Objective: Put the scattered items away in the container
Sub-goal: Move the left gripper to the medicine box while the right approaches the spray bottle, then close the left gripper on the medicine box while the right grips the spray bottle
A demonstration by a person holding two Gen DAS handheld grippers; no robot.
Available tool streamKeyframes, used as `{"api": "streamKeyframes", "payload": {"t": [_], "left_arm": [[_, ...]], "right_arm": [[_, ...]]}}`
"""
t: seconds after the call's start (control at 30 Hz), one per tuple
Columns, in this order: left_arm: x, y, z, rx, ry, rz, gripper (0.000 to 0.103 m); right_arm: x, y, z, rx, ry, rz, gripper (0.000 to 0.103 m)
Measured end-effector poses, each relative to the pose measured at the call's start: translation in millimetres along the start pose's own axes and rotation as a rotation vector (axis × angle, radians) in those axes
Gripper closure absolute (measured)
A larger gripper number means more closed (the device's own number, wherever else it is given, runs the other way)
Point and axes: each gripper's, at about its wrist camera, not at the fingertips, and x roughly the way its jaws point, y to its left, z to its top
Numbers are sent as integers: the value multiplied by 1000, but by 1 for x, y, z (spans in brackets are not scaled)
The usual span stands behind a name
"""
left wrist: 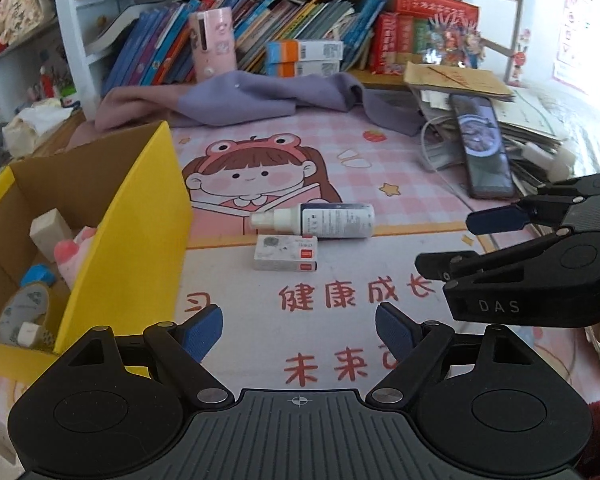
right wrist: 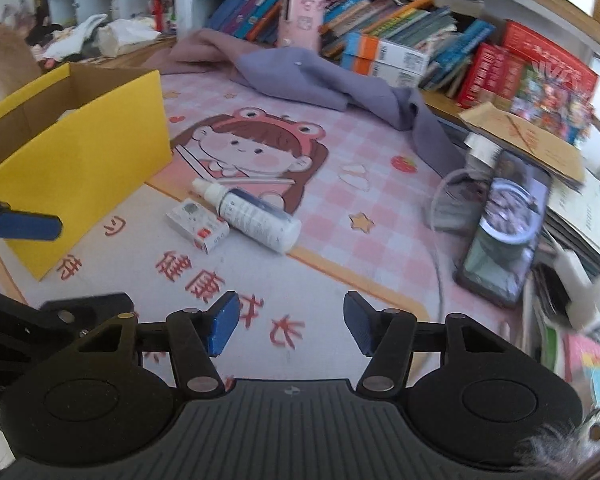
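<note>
On the desk mat (left wrist: 340,292), toward the middle of the desk, a white spray bottle (left wrist: 324,221) lies on its side with a small white box (left wrist: 286,254) touching it on the near side. These two are the loose things left to tidy. The yellow cardboard box (left wrist: 124,240) stands open at the left edge of the desk and already holds several small items, among them a pink toy (left wrist: 74,256) and a white block (left wrist: 48,232).

The left gripper (left wrist: 298,326) hovers over the near part of the mat, its fingers spread wide with nothing between them. The right gripper (right wrist: 286,322) hangs beside it on the right, fingers part-way apart and likewise empty; neither touches the bottle or the small box.

Judged from this layout, the step in hand is the approach to the next item. The next move calls for one gripper to travel forward and down until its fingers straddle either the bottle's body or the small box. Because the two touch, closing on one may nudge the other. A phone (left wrist: 484,148), a purple cloth (left wrist: 260,96) and books (left wrist: 292,24) at the far edge appear not to belong to the job.
</note>
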Motion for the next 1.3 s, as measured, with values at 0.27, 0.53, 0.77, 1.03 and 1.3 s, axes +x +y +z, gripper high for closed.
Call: {"api": "streamKeyframes", "payload": {"t": [0.27,0.53,0.77,1.03,1.3], "left_arm": [[29,-6,15,-4,3,54,18],[66,-4,26,-49,43,85,18],[91,-4,36,-31,56,95,18],[111,-1,39,-48,97,71,41],[113,1,40,-57,82,47,48]], "right_arm": [[25,-12,30,-65,-18,60,54],[72,-5,58,-289,60,126,55],[99,-2,75,-330,107,195,60],[117,-4,87,-331,140,254,61],[137,-6,94,-304,181,315,61]]}}
